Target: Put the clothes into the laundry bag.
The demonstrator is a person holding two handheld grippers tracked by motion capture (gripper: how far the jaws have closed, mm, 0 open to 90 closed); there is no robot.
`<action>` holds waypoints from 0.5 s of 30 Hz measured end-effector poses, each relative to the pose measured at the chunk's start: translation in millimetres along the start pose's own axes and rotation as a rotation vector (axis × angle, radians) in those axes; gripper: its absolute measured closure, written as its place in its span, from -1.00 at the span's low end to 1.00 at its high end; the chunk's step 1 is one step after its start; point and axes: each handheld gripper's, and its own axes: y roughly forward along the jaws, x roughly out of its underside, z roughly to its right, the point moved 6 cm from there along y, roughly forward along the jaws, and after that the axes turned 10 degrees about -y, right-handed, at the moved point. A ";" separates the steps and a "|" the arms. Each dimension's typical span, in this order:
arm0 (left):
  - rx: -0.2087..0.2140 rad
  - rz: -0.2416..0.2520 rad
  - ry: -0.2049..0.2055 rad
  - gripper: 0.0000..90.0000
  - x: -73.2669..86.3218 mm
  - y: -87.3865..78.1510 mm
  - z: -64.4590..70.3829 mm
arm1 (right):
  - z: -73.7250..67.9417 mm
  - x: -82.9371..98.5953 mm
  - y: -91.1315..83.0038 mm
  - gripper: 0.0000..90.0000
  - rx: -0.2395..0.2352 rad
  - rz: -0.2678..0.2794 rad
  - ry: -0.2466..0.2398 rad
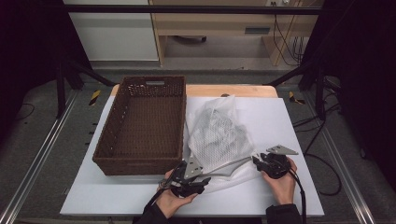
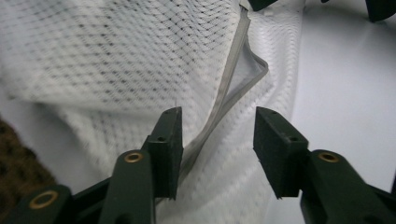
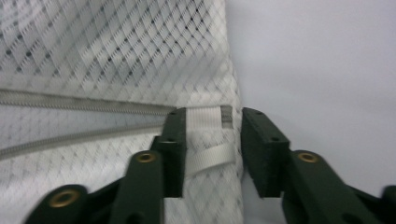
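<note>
A white mesh bag (image 1: 219, 135) lies on the white table (image 1: 280, 121), just to the right of the brown woven basket (image 1: 144, 126). The bag is long from near to far. Its far end points away from the person and bunches up into a soft hump. Its near end lies closest to the person's two hands.

The bag is made of thin net with tiny diamond holes. A grey zipper (image 1: 229, 165) runs along the near end, stretched from one gripper to the other. In the left gripper view the zipper (image 2: 224, 100) is partly open, and its two sides split apart into a small gap. In the right gripper view the bag's mesh (image 3: 116, 60) is seen up close, with the zipper (image 3: 84, 106) running off to the left.

The left gripper (image 1: 187, 179) sits at the near left corner of the bag. Its jaws are spread apart, with the zipper lying between them and net under them.

The right gripper (image 1: 261, 163) sits at the near right corner. Its jaws are also apart, on either side of a small white ribbed tab (image 3: 205, 119) at the end of the zipper. The tab touches the left jaw, and a gap shows by the right jaw, so it is not squeezed.
</note>
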 end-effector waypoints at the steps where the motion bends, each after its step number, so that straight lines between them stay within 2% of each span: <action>1: -0.004 -0.001 -0.006 0.10 4.1 -3.1 -1.6 | 0.3 1.5 -1.8 0.60 0.021 -0.015 -0.011; 2: -0.010 -0.004 -0.009 0.09 7.4 -5.0 -3.2 | 0.5 2.6 -3.0 0.67 0.029 -0.016 -0.021; 4: -0.037 -0.014 -0.024 0.07 16.3 -8.0 -8.4 | -0.4 4.7 -6.2 0.86 0.025 -0.020 -0.008; 6: -0.051 -0.023 -0.049 0.07 24.5 -8.1 -14.9 | -1.5 9.0 -12.0 0.93 0.006 -0.026 0.023; 9: -0.062 -0.041 -0.087 0.08 35.2 -3.3 -23.2 | -5.6 16.4 -21.7 0.94 -0.010 -0.023 0.024; 12: -0.075 -0.059 -0.097 0.09 41.1 3.8 -24.8 | -10.6 21.7 -28.5 0.87 -0.033 -0.012 0.027; 13: -0.078 -0.057 -0.096 0.09 41.8 5.4 -24.4 | -10.9 21.1 -29.8 0.77 -0.033 -0.017 0.028; 15: -0.079 -0.044 -0.096 0.11 41.3 6.7 -24.3 | -9.7 16.2 -28.9 0.52 -0.028 0.022 0.006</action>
